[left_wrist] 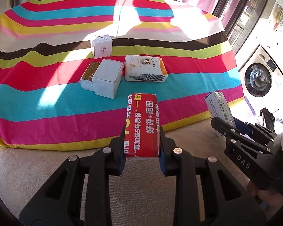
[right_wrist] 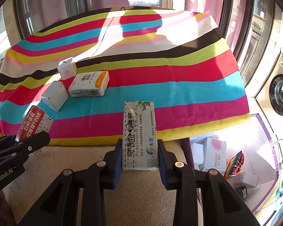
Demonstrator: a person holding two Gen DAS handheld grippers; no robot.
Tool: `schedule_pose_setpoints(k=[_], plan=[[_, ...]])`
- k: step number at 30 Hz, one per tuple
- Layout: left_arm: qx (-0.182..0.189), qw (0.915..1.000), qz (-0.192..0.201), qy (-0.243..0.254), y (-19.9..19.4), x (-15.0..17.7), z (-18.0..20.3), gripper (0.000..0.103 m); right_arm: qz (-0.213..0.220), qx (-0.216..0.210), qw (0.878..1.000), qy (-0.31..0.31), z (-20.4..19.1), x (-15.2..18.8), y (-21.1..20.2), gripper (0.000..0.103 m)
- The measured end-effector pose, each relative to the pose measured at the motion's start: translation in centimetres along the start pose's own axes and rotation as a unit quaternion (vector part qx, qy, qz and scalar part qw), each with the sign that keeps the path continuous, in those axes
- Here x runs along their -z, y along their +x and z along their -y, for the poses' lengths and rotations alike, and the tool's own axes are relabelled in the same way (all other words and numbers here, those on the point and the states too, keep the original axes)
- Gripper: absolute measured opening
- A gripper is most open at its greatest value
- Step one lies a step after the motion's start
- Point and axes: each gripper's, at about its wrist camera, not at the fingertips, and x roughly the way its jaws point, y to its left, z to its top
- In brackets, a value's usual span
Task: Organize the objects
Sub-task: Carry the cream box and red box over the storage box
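My left gripper [left_wrist: 142,150] is shut on a red box [left_wrist: 142,124] with white Chinese print, held over the near edge of the striped cloth [left_wrist: 47,103]. My right gripper [right_wrist: 140,155] is shut on a long white cream box [right_wrist: 139,135]. Each gripper shows in the other's view: the right gripper [left_wrist: 221,126] at the right with its cream box [left_wrist: 219,109], the left gripper [right_wrist: 32,141] at the left with the red box [right_wrist: 34,124]. On the cloth lie a tissue pack [left_wrist: 146,67], a plain white box [left_wrist: 108,78], a brown-topped pack [left_wrist: 89,75] and a small white box [left_wrist: 101,46].
A beige cushion [left_wrist: 141,188] runs below the cloth. At the right a purple-rimmed bin [right_wrist: 262,128] holds several white boxes and a rainbow item [right_wrist: 234,166]. A washing machine [left_wrist: 258,77] stands beyond. Windows and pink curtains line the back.
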Motion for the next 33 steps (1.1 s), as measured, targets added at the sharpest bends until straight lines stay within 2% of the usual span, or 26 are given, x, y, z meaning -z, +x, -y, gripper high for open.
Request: schedule_pose_setpoints(k=[8,16,22,33], plan=[[0.031,0.9991,-0.007,0.028,0.7,0.2,3.0,0.032,-0.004,0.017,0.999,0.033,2.9,1.3,-1.4,0.035],[0.072,0.9953,-0.013,0.063,1.6,0.2,6.7,0.032,-0.018,0.056,0.995,0.075,7.4,3.1,-2.4,0.035],[0.121,0.9887,-0.029,0.084,2.5,0.0,9.9,0.032,-0.029,0.085,0.990,0.105,10.7,4.6,-2.7,0.035],[0.178,0.9736,-0.070,0.125,4.9,0.3,16.7,0.032,-0.032,0.144,0.976,0.157,16.0,6.0,-3.3,0.034]])
